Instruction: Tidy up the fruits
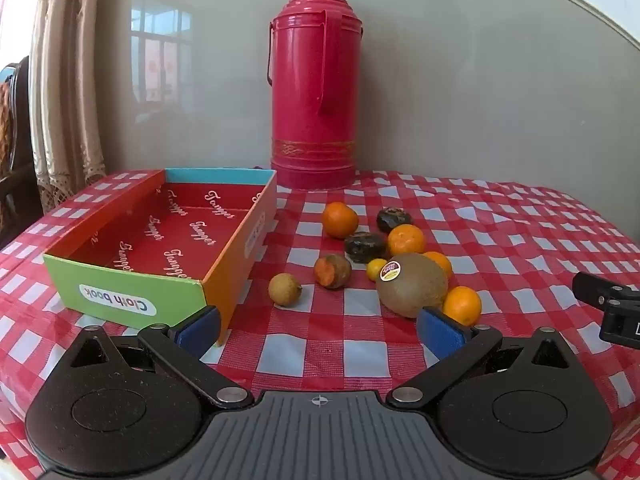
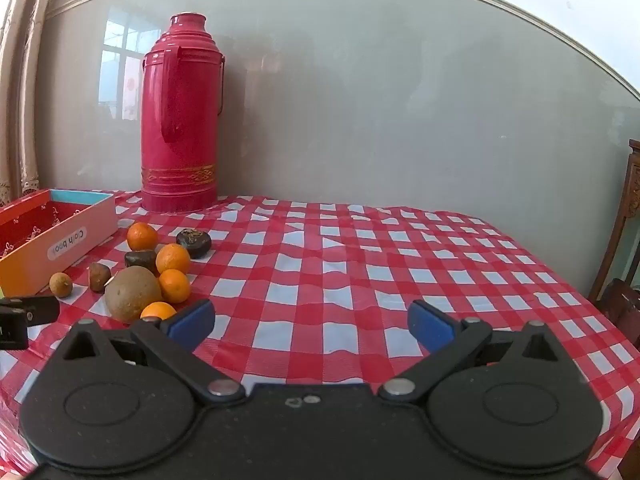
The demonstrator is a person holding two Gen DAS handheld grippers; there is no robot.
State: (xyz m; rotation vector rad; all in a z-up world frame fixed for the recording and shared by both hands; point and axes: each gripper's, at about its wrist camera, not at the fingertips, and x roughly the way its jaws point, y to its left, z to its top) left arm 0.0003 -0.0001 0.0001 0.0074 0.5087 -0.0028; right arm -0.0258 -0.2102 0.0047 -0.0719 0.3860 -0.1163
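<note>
Fruits [image 1: 412,276] loose on red checked counter [image 1: 360,340], colourful cardboard box [image 1: 160,248] empty. Left gripper [image 1: 318,330] and right gripper [image 2: 310,324] wide apart, holding nothing. Next: reach, pinch round brown kiwi [image 1: 412,290] gently.

Two low tool-mounted views, shared fruit pile [image 1: 400,264].

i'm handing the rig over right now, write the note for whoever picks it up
Left tool: open, nothing held, hanging just short of the kiwi.
Right tool: open, nothing held, over bare tablecloth to the right of the fruit.
Fruit: all loose on the cloth beside the box: the kiwi, several oranges, two dark fruits, a small brown round one and a brownish one with an orange patch.
Done: nothing yet, box holds no fruit.
Left: move every fruit into the box. The red thermos stands behind, out of the way.
</note>
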